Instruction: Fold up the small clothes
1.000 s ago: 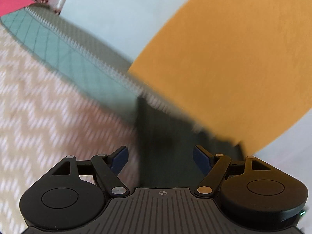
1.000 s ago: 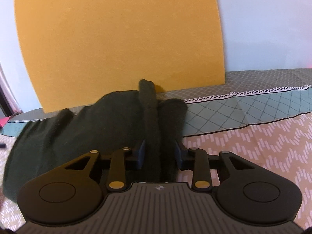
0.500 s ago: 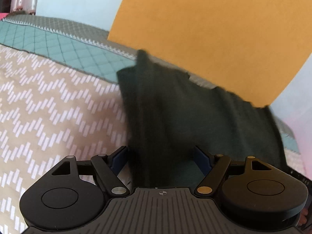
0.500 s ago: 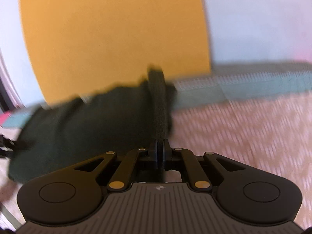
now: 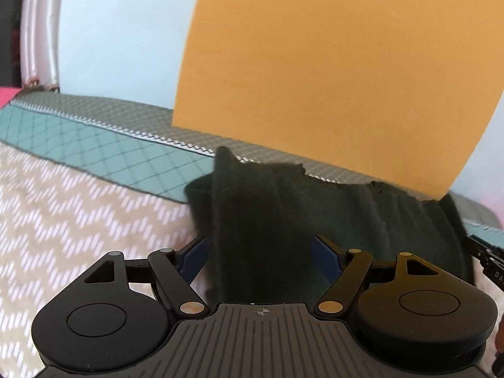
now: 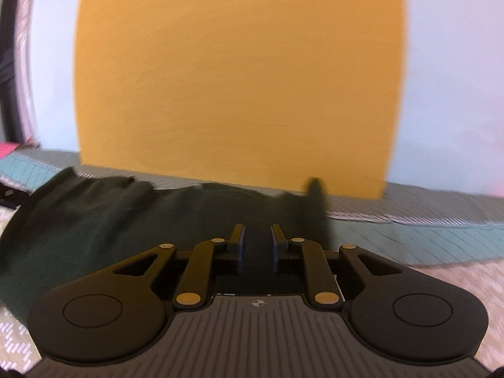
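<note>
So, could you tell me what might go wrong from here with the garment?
The right gripper has just been opening its jaws, with the garment showing in the gap: the raised fold may slump. The left gripper stands open around a bunched part of it; closing could pinch extra layers.

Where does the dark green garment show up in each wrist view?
Left wrist: the dark green garment fills centre to right, a fold running between the left gripper's fingers.
Right wrist: it spreads over the left and centre, reaching between the right gripper's fingers.
Shared landmark: the orange board behind it.
</note>
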A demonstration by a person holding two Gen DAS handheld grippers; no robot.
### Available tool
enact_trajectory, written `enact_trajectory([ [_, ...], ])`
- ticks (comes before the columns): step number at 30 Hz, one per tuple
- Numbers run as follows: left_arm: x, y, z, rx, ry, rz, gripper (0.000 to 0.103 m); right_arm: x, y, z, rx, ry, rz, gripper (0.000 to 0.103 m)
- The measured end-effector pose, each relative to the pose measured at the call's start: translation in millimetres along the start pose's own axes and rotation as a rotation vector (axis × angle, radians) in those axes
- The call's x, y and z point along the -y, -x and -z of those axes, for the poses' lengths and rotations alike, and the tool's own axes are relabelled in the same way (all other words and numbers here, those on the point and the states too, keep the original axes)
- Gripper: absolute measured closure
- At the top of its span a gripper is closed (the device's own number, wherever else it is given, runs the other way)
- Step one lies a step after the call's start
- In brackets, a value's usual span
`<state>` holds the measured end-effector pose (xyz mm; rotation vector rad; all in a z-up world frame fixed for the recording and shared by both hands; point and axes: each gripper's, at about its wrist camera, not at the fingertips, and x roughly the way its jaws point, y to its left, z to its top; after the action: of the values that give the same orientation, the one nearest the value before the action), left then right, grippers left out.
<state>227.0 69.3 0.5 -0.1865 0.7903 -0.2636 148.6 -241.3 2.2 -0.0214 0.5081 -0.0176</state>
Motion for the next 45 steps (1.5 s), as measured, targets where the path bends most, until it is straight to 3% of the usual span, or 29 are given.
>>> enact_trajectory([
  [5, 10.2, -39.3, 2.2, -0.056, -0.066, -0.186, 0.0, -35.8, -29.6, -13.0, -0.025, 0.062, -0.104, 0.08],
  [10, -14.7, -35.6, 9.6, -0.044, 0.012, -0.17, 0.0, -61.2, -66.7, -14.1, -0.111, 0.078, -0.188, 0.074],
  [12, -15.2, -29.5, 12.0, -0.029, 0.0, -0.206, 0.0, -69.4, -82.3, -11.9, -0.141, 0.053, -0.212, 0.073],
  [15, -11.0, -22.0, 13.6, -0.007, -0.046, -0.281, 0.0, -80.2, -89.9, -11.9, -0.109, 0.063, -0.204, 0.068],
  [20, -7.8, -21.0, 14.1, -0.002, -0.053, -0.312, 0.0, -66.8, -79.4, -16.5, -0.103, 0.03, -0.22, 0.063],
  [22, -5.5, -22.4, 14.8, 0.003, -0.061, -0.325, 0.0, -52.4, -64.5, -16.7, -0.054, 0.025, -0.192, 0.048],
  [24, -3.6, -23.0, 16.0, 0.009, -0.07, -0.336, 0.0, -35.4, -51.5, -16.0, -0.009, 0.022, -0.165, 0.044],
  [29, -2.2, -23.2, 18.5, 0.012, -0.078, -0.348, 0.0, 9.7, -45.6, -8.1, -0.014, -0.009, -0.052, 0.043],
  [33, -1.4, -23.8, 19.2, 0.01, -0.084, -0.354, 0.0, 46.5, -62.8, -1.8, -0.067, -0.09, 0.117, 0.047],
  [35, -1.4, -23.9, 19.3, 0.01, -0.088, -0.353, 0.0, 61.8, -62.2, -1.8, -0.057, -0.166, 0.196, 0.042],
  [39, -0.8, -24.6, 19.5, 0.009, -0.094, -0.356, 0.0, 70.6, -55.8, -2.6, -0.046, -0.236, 0.189, 0.041],
  [43, -0.5, -24.8, 20.1, 0.009, -0.095, -0.36, 0.0, 71.1, -51.2, 0.3, -0.029, -0.236, 0.143, 0.029],
  [45, 0.3, -24.9, 20.1, 0.008, -0.098, -0.364, 0.0, 67.5, -67.3, 2.5, -0.102, -0.205, 0.143, 0.029],
])
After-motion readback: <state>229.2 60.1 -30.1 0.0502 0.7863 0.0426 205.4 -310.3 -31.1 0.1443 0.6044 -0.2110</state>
